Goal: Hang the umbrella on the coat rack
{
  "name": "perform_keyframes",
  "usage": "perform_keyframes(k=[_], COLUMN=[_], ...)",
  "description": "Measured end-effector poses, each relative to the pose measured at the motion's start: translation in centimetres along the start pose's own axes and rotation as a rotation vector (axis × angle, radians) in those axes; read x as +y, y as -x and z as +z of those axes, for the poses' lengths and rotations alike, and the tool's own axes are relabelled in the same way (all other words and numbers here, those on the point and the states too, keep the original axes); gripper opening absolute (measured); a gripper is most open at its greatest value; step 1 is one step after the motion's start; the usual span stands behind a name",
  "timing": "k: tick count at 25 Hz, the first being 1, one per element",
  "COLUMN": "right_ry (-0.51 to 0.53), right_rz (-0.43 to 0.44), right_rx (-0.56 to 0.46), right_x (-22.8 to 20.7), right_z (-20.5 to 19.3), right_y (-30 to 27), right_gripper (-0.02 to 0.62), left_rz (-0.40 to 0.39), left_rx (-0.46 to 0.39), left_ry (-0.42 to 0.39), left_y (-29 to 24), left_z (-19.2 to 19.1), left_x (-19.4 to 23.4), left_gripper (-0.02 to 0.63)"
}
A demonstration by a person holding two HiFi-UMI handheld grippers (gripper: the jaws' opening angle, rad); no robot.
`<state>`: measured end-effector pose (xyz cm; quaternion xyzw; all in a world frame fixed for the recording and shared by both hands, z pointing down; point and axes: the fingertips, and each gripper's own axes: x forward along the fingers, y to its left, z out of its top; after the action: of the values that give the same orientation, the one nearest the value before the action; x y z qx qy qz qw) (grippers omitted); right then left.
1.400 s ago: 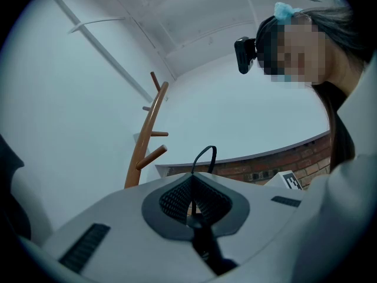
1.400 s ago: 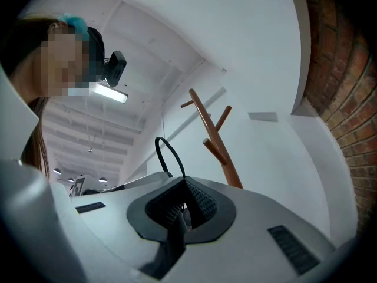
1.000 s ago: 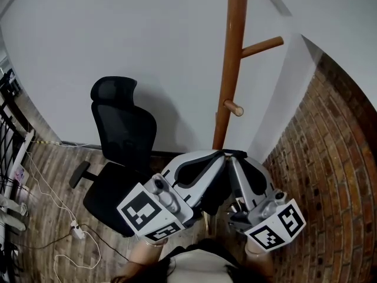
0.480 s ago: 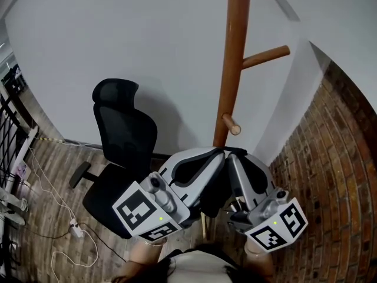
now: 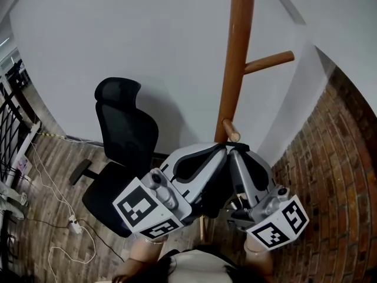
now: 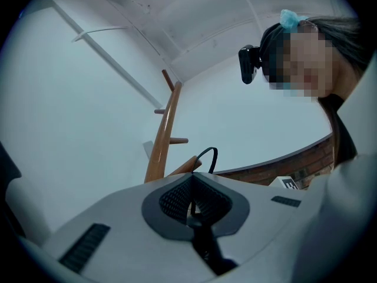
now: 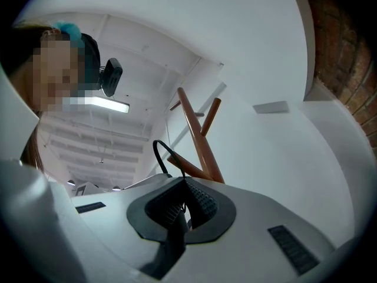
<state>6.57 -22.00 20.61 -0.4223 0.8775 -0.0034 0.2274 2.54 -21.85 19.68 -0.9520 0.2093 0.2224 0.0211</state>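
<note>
two grippers, one loop to hook

both the left gripper and the right gripper have their fingers pinched on the dark umbrella, just near the coat rack and its lowest peg. the thin strap loop stands above them. it looks soft and light, so holding just beneath it seems best.

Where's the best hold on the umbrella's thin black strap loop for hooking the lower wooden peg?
Probably its base, pinched from either side, as the left gripper and right gripper do now. The thin black strap loop then stands open above the jaw tips, free to slip over the lower wooden peg.
</note>
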Motion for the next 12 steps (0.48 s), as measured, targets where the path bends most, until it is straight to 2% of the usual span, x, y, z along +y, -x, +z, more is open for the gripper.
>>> perform_keyframes(k=[12], right_ry=[-0.077], right_rz=[0.054], right_rx=[0.019], right_x=[-0.60], right_z=[0.13], right_y=[-1.00], right_gripper=[0.035], left_rz=[0.047], left_rx=[-0.001], left_ry=[0.010], left_y=[-0.52], left_z=[0.28], left_x=[0.90], left_gripper=[0.011])
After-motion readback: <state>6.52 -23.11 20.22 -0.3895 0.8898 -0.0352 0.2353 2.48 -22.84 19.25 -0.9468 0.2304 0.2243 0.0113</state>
